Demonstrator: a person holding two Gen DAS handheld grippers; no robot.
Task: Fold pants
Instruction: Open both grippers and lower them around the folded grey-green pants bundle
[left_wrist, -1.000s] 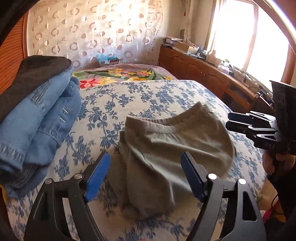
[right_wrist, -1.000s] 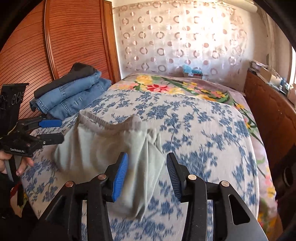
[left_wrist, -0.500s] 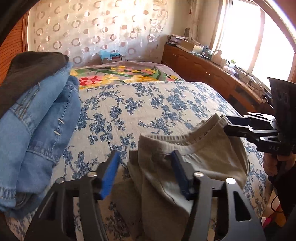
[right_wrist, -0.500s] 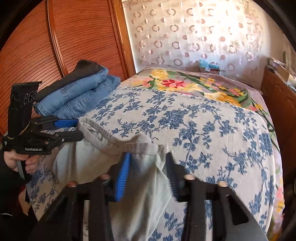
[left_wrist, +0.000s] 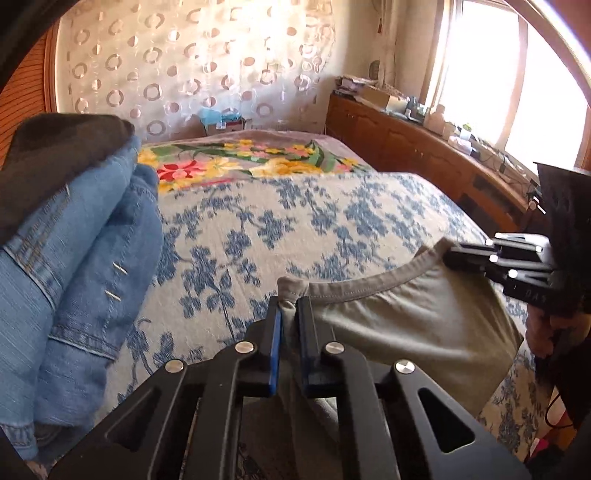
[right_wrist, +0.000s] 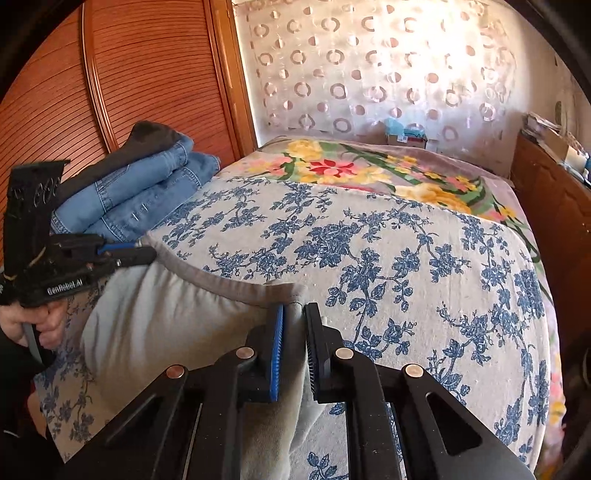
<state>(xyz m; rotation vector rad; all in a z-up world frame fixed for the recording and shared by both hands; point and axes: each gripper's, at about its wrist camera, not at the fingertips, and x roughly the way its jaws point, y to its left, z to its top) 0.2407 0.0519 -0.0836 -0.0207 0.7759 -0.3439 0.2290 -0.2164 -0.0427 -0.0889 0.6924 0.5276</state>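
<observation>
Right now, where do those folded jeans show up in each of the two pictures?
Left wrist view: the jeans fill the left edge, close and large, under a dark garment.
Right wrist view: the jeans lie smaller at upper left, against the wooden door, behind the left gripper.
Shared landmark: the flowered blanket at the far end of the bed.

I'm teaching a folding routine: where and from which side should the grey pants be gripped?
Grip the grey pants at the two ends of the thick stitched waistband, coming from the near edge of the bed. The left gripper and right gripper are already clamped there.
</observation>
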